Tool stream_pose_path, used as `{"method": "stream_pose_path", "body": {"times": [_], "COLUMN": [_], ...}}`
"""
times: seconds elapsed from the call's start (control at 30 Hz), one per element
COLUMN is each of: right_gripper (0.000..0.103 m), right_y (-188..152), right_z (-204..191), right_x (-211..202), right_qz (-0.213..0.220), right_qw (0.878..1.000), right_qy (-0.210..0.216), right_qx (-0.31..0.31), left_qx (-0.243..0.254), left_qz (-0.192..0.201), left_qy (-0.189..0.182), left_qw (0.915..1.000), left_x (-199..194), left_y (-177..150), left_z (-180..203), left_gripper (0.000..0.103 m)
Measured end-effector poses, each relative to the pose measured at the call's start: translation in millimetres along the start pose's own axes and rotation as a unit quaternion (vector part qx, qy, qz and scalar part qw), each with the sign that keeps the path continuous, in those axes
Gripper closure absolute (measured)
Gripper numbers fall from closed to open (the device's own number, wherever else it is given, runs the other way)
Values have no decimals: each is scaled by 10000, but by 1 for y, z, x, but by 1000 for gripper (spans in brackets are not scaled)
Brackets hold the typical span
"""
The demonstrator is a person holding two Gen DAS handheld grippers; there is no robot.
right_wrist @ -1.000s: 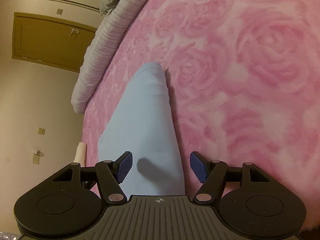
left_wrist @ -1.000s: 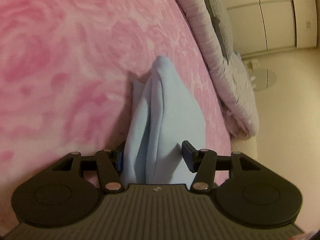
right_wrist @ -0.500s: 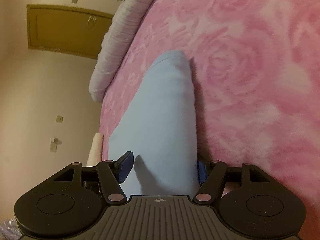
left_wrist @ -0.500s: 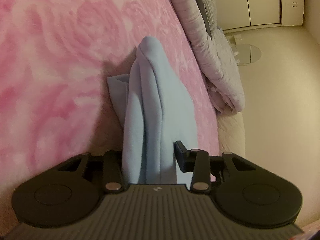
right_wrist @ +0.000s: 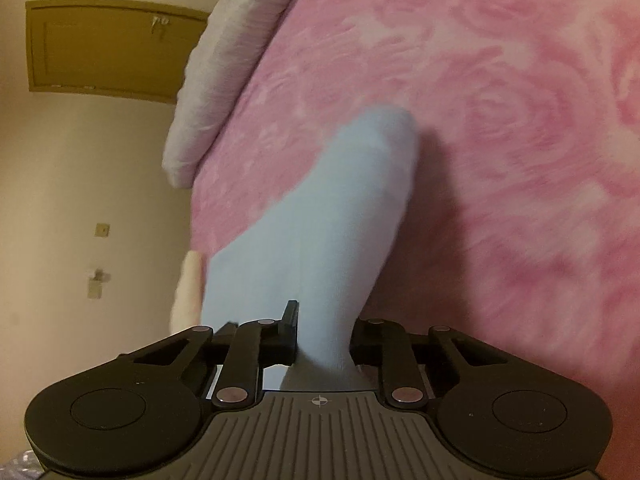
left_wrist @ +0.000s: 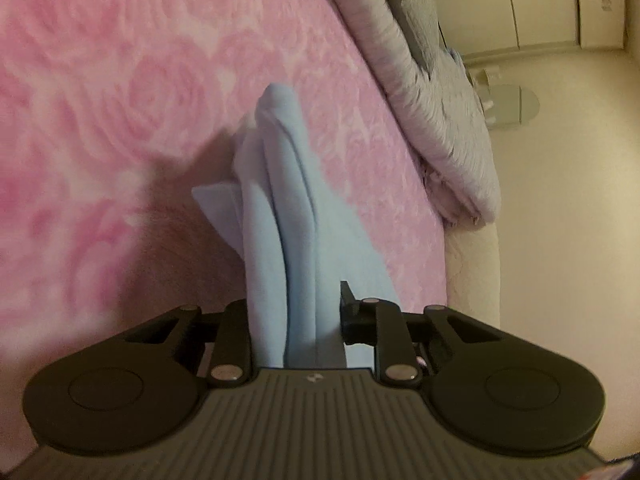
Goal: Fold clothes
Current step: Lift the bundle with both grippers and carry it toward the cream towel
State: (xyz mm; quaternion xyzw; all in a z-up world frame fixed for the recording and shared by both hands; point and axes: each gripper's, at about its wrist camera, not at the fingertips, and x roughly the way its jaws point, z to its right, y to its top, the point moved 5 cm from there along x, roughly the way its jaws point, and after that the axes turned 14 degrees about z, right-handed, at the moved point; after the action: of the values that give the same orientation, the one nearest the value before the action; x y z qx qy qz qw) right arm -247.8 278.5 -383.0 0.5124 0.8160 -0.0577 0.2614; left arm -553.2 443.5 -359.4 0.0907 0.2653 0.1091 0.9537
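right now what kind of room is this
Most likely a bedroom: a bed under a pink rose blanket, a pillow along its edge, and cupboard doors on the far wall.

Soft matt light-blue cloth garment (left_wrist: 296, 240) lies on plush pink rose-patterned blanket (left_wrist: 120, 120); each tool is matt black plastic.

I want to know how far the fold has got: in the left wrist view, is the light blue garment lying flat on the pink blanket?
No, the light blue garment rises in bunched folds off the pink blanket into the left gripper.
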Motion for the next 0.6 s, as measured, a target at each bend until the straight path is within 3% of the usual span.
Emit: {"method": "stream_pose_path", "body": {"times": [0.13,0.27,0.43,0.6], "right_gripper": [83,83,83,83], "right_y": [-9,-23,-63,-115], "right_z": [-62,-134,-222,-291], "right_x": [-16,-5,63,159], "right_qz": [-322,-740,-884,-695], "right_qw": [9994,9966,9920,9933], "right_qy": [100,282,579,606], "right_qx": [-25,-239,-689,-696], "left_qx": [-168,-334,-391,-298], "left_qz": [311,769,1198,1174], "left_qy": [265,368,136,122], "left_qw": [9990,9958,9919,9926], "left_x": [-71,-149,-222,-288], "left_y": [12,35,102,202], "left_z": [33,46,5,-55], "left_gripper": [84,84,84,84]}}
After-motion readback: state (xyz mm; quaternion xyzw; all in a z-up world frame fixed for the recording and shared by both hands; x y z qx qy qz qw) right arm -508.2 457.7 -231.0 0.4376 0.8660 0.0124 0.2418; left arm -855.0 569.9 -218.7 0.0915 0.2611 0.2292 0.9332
